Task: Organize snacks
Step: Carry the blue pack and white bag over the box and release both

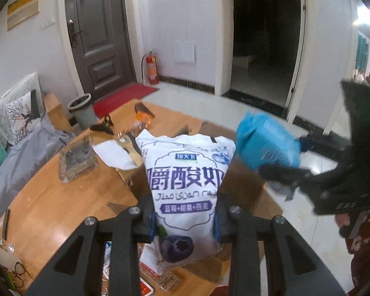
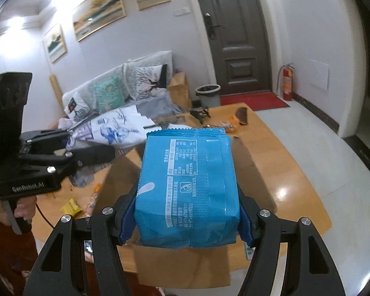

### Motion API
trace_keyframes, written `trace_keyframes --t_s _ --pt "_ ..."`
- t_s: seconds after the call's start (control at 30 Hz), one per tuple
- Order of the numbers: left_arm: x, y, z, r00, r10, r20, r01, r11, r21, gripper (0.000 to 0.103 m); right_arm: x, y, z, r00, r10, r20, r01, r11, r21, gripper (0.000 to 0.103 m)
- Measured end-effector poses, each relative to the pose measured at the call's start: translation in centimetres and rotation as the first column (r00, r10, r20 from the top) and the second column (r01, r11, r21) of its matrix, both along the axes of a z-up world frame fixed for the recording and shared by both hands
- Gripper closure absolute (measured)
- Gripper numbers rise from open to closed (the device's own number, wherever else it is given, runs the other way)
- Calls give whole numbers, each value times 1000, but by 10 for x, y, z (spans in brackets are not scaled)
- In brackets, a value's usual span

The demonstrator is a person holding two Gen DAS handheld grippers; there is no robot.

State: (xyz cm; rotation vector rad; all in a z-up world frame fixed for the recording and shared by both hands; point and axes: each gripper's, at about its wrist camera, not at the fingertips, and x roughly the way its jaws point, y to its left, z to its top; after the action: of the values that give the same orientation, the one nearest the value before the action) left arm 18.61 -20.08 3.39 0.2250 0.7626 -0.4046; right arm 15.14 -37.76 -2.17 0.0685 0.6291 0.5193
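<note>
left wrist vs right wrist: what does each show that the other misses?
Left wrist only: the front of the white yogurt-snack bag gripped in the left tool, a glass ashtray, a dark doorway.

Right wrist only: the label side of the blue packet gripped in the right tool, three wall paintings.

Both: wooden table, trash bin, fire extinguisher, both bags.

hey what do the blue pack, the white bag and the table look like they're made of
Blue pack: thin plastic film, glossy; it has crimped end seals and sheen on its folds.
White bag: looks like plastic film too, more matte, with printed lettering and a zigzag top edge.
Table: wood, or a wood-look top, with a glossy finish; plank lines and lamp reflections show.
</note>
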Motion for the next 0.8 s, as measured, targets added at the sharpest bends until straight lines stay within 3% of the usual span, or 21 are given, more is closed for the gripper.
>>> trace_keyframes --t_s 0.17,0.33,0.47,0.6,0.7,0.8 --pt "20 -13 -27 998 -17 -66 18 1000 11 72 11 -9 -5 1000 18 -9 -17 999 35 40" --pt "30 -12 -32 996 -37 -75 37 999 3 64 26 5 -11 999 50 -21 -50 999 16 40" --pt "28 -13 -33 999 -35 -39 38 996 76 40 42 19 -17 996 75 -50 -75 997 2 40" --pt "23 1 -22 999 -2 39 -1 997 77 25 59 28 -26 993 84 -80 -84 996 -1 40" --pt "25 17 -15 999 0 44 -1 1000 29 20 66 26 -30 990 89 -110 -84 995 49 38" --pt "29 31 -13 999 27 43 -29 999 24 20 71 32 -29 990 96 -108 -92 995 37 38"
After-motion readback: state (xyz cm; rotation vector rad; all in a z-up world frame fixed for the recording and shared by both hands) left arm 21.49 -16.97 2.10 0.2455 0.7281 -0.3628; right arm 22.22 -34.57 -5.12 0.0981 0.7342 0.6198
